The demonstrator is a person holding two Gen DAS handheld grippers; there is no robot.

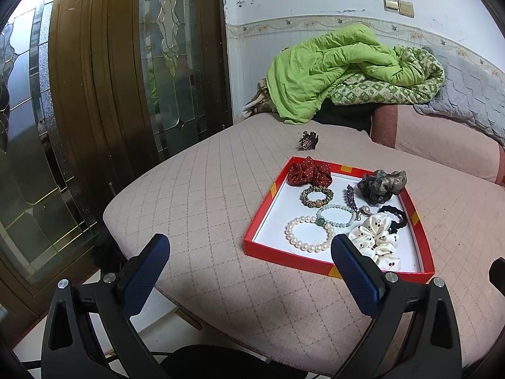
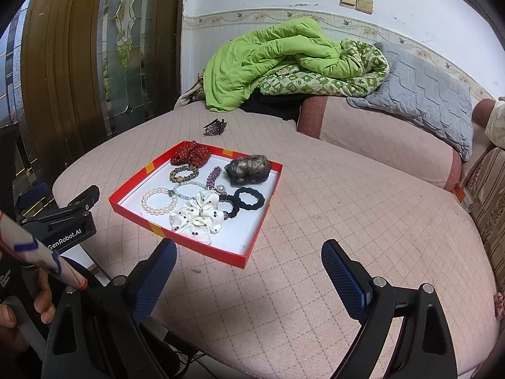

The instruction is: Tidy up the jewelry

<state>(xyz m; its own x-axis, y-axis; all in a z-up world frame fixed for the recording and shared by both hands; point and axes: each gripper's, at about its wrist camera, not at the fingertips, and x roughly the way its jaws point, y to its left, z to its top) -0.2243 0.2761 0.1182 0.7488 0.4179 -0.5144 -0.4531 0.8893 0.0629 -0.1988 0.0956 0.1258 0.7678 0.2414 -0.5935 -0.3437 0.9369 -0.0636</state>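
A red tray (image 1: 334, 267) (image 2: 202, 252) with a white floor lies on the pink quilted cushion. It holds a pearl bracelet (image 1: 295, 240) (image 2: 148, 207), a pale green bead bracelet (image 1: 336, 207), a gold-patterned band (image 1: 317, 196), a red dotted scrunchie (image 1: 309, 173) (image 2: 191, 154), a white scrunchie (image 1: 375, 237) (image 2: 197, 218), a black hair tie (image 2: 249, 199), a purple hair clip (image 2: 214, 173) and a dark scrunchie (image 1: 382, 186) (image 2: 247, 169). A dark claw clip (image 1: 307, 141) (image 2: 215, 128) lies outside, beyond the tray. My left gripper (image 1: 249, 249) is open, near the tray's front corner. My right gripper (image 2: 249, 254) is open, in front of the tray.
A green quilt (image 1: 347, 66) (image 2: 284, 60) and a grey pillow (image 2: 423, 94) are piled at the back of the cushion (image 2: 347, 221). A wooden door with glass panes (image 1: 110, 72) stands to the left. A hand (image 2: 19, 312) holding the other gripper shows at lower left.
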